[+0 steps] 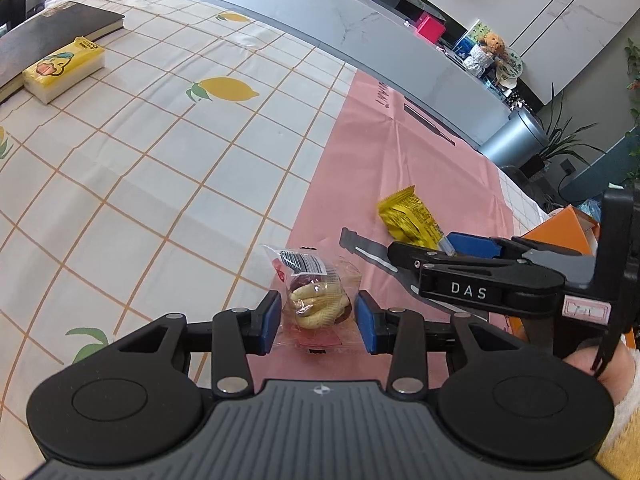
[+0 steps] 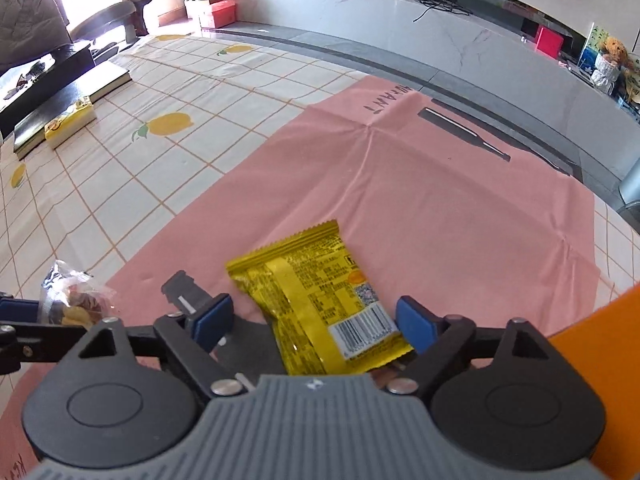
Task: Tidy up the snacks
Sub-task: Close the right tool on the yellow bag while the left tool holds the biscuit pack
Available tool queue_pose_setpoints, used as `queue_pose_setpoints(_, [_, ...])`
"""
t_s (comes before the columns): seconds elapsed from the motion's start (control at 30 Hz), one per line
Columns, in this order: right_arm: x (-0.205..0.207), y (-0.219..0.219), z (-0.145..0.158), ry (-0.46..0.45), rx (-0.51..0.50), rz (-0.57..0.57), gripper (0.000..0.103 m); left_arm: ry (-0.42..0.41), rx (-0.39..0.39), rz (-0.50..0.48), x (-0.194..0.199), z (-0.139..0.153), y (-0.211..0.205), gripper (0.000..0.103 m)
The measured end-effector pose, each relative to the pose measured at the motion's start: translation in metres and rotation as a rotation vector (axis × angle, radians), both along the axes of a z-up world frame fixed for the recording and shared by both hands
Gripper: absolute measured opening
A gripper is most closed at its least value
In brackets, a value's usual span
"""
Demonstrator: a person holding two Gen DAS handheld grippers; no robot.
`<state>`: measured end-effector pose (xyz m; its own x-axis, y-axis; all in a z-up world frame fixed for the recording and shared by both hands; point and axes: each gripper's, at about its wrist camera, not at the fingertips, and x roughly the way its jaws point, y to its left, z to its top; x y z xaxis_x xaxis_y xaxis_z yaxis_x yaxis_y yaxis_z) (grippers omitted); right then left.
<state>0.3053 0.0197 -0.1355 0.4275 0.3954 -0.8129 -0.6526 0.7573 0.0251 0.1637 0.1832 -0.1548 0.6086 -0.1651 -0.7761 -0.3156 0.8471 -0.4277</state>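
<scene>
1. The left gripper (image 1: 318, 318) stands wide, its pads flanking the clear-wrapped snack (image 1: 314, 294) without touching it, at the pink cloth's (image 2: 420, 184) left edge.
2. The right gripper (image 2: 316, 326) is wide around the yellow packet (image 2: 320, 300), whose long axis runs away from it, slanting left.
3. An orange box (image 2: 600, 320) crowds the right; the cloth ahead lies open.

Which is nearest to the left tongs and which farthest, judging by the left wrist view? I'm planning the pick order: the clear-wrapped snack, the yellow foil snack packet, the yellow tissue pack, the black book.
1. Clear-wrapped snack: between the left tongs' pads, on the pink cloth.
2. Yellow foil snack packet: ahead, to the right.
3. Yellow tissue pack: far left.
4. Black book: just behind the tissues.
</scene>
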Motion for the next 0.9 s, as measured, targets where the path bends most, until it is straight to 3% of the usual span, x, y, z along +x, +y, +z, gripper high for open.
queue_pose_setpoints(0.07, [-0.018, -0.002, 0.002, -0.002, 0.014, -0.023, 0.062, 0.003, -0.005, 0.001, -0.004, 0.0, 0.001, 0.045])
queue_pose_setpoints(0.13, [-0.039, -0.004, 0.004, 0.006, 0.038, -0.035, 0.058, 0.009, -0.002, 0.001, -0.008, 0.001, 0.002, 0.045])
queue_pose_setpoints(0.5, [-0.138, -0.022, 0.01, 0.039, 0.086, -0.185, 0.054, 0.011, 0.037, -0.095, -0.045, 0.004, -0.005, 0.045])
queue_pose_setpoints(0.63, [-0.165, -0.033, 0.008, 0.029, 0.081, -0.229, 0.057, 0.004, 0.022, -0.149, -0.056, 0.002, -0.011, 0.046])
queue_pose_setpoints(0.73, [-0.179, -0.037, 0.004, 0.006, 0.087, -0.216, 0.07, -0.002, 0.013, -0.173, -0.063, 0.001, -0.013, 0.047])
queue_pose_setpoints(0.9, [-0.181, -0.046, 0.004, -0.048, 0.122, -0.223, 0.078, -0.011, 0.041, -0.152, -0.073, 0.0, -0.012, 0.068])
